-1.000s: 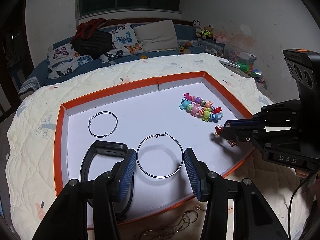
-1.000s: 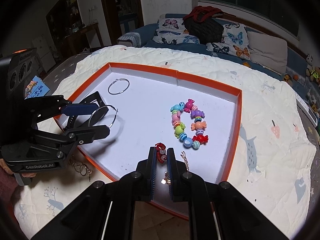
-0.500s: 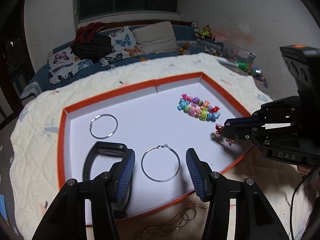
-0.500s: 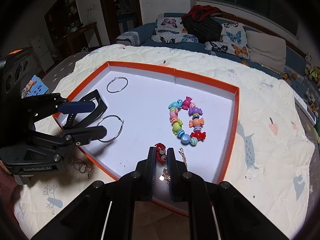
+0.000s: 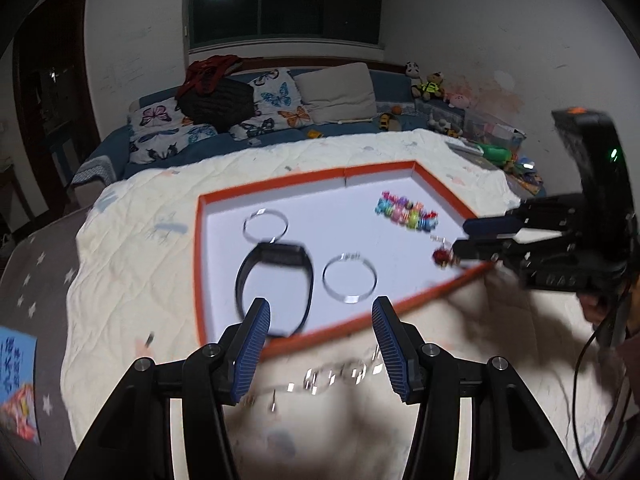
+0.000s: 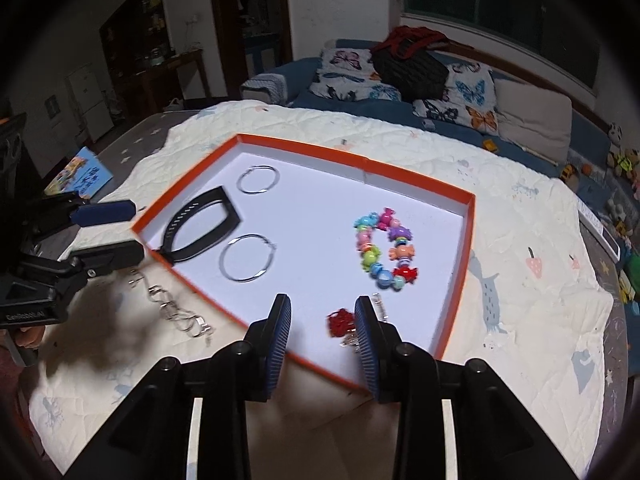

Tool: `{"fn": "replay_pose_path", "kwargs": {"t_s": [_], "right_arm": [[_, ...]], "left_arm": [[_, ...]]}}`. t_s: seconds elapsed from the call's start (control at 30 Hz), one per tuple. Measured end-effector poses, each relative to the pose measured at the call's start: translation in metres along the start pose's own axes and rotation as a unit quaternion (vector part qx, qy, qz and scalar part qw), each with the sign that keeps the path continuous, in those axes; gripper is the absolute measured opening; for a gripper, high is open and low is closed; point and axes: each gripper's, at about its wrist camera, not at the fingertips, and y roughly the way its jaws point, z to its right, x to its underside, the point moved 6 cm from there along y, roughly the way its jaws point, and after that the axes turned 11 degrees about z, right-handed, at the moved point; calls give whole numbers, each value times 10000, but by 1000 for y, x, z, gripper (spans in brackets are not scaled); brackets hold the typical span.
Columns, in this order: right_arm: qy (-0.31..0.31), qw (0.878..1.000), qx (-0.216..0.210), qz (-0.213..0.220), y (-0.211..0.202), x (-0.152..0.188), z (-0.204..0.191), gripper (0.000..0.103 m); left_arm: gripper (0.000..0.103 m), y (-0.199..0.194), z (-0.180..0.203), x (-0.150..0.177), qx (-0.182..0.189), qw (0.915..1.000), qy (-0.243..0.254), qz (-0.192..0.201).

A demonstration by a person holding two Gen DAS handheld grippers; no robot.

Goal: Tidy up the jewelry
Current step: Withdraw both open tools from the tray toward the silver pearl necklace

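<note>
Right wrist: right claw (image 6: 322, 320) agape, empty.

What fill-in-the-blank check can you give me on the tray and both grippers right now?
1. The tray has a white floor and a rim coloured ____.
2. The number of silver hoop earrings lying in the tray is ____.
3. The silver chain lies ____ the tray, on the quilt.
4. The left gripper and the right gripper both have their jaws ____.

Missing words: orange; two; outside; open
</note>
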Motion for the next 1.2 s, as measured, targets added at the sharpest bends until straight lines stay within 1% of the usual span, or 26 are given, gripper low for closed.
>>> {"fn": "replay_pose_path", "kwargs": {"t_s": [0.17, 0.27, 0.33, 0.4, 0.43, 0.53, 0.67, 0.93, 1.2], "right_arm": [[-140, 9995, -266, 33, -9, 6, -20, 36], [-196, 9985, -505, -70, -7, 14, -33, 36], [-290, 9980, -546, -138, -5, 19, -40, 36], [-387, 9971, -607, -251, 1, 25, -47, 31], [-406, 9966, -641, -307, 3, 27, -50, 26], [-459, 9957, -699, -406, 10, 32, -56, 20], [-543, 9944, -758, -498, 17, 35, -62, 16], [-749, 9932, -692, -555, 30, 37, -67, 14], [-891, 9922, -654, -580, 35, 35, -71, 14]], "left_arm": [[57, -17, -3, 30, -97, 9998, -43, -159], [57, -23, -6, 47, -144, 9995, -105, -248], [57, -23, -8, 55, -177, 9993, -177, -290], [57, -24, -11, 62, -170, 9989, -282, -322], [57, -24, -13, 65, -164, 9987, -331, -342], [57, -27, -15, 70, -169, 9987, -365, -327], [57, -27, -16, 70, -141, 9986, -394, -308], [57, -25, -19, 73, -133, 9985, -430, -323], [57, -24, -24, 75, -151, 9981, -513, -308]]}}
